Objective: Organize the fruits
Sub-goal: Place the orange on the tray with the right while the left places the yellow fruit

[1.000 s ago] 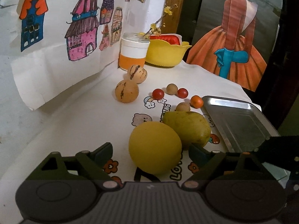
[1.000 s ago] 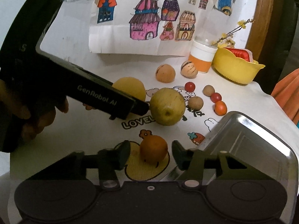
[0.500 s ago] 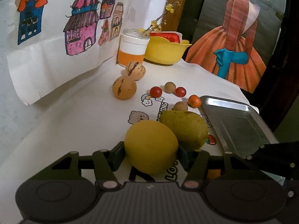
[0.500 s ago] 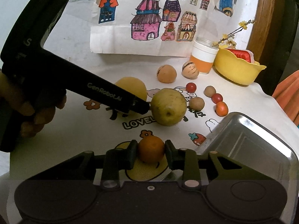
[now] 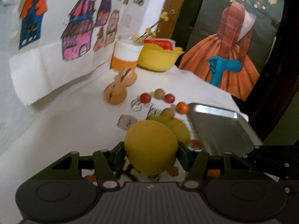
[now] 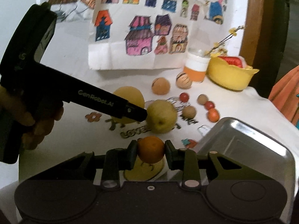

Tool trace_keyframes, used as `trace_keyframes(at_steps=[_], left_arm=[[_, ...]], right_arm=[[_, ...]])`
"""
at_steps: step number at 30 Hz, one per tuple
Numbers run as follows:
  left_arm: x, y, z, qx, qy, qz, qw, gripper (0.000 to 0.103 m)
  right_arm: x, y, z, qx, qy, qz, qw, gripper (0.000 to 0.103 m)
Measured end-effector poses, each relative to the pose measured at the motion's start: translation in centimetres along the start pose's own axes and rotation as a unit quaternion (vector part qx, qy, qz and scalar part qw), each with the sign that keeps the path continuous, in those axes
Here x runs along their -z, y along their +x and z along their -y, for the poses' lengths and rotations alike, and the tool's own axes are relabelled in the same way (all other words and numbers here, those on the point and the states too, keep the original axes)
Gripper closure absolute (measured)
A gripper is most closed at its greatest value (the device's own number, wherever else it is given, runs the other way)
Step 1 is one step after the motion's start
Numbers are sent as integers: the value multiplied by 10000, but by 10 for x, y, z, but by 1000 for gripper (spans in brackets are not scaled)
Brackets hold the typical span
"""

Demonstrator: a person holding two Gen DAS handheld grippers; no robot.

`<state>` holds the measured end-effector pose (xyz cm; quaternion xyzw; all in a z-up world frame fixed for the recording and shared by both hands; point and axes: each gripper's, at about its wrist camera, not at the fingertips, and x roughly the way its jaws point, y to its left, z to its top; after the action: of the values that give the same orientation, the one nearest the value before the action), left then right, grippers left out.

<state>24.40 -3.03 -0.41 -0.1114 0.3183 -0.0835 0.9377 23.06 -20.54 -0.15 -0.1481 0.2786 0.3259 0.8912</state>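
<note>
My left gripper [image 5: 150,154] is shut on a big round yellow fruit [image 5: 151,147], held a little above the cloth. Behind it lies a yellow-green pear [image 5: 180,130]. My right gripper [image 6: 151,154] is shut on a small orange [image 6: 151,149], just left of the metal tray [image 6: 243,149]. In the right wrist view the left gripper's black body [image 6: 78,97] reaches across to the yellow fruit [image 6: 130,95] beside the pear [image 6: 161,118]. Two tan striped fruits [image 5: 115,93] and several small red, tan and orange fruits [image 5: 169,98] lie farther back. The tray [image 5: 218,128] holds nothing.
A yellow bowl [image 5: 158,59] with something red in it and an orange-and-white jar [image 5: 127,56] stand at the back by the wall. Paper with house drawings [image 5: 56,43] hangs on the left. A hand [image 6: 37,127] holds the left gripper.
Both grippers have shut, the left on the yellow fruit and the right on the orange. Both fruits have risen slightly off the cloth.
</note>
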Motion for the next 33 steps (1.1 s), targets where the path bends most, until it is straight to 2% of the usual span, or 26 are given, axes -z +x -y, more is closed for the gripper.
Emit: trace_keyframes(at_steps=[6,12,18,24,33], left_arm=[[-14,5,22,156,187,110,9996,40],[-26,15,44,355,322,166,9987,40],[-36,31,67,438,504,177,9976,40],[-52,50,89,528,753,216,9955,40],[-73,89,119,782,838,-107,9934,40]], right_arm=[[-3,-13,29,393,177,199,9989,70],[-4,-28,77,899,557,410,9935,70],[0,-26,115,1247,671,383,9892,69],[7,-10,141,1304,757,179,9884,70],[12,7,170,1273,953,-115,9872,70]])
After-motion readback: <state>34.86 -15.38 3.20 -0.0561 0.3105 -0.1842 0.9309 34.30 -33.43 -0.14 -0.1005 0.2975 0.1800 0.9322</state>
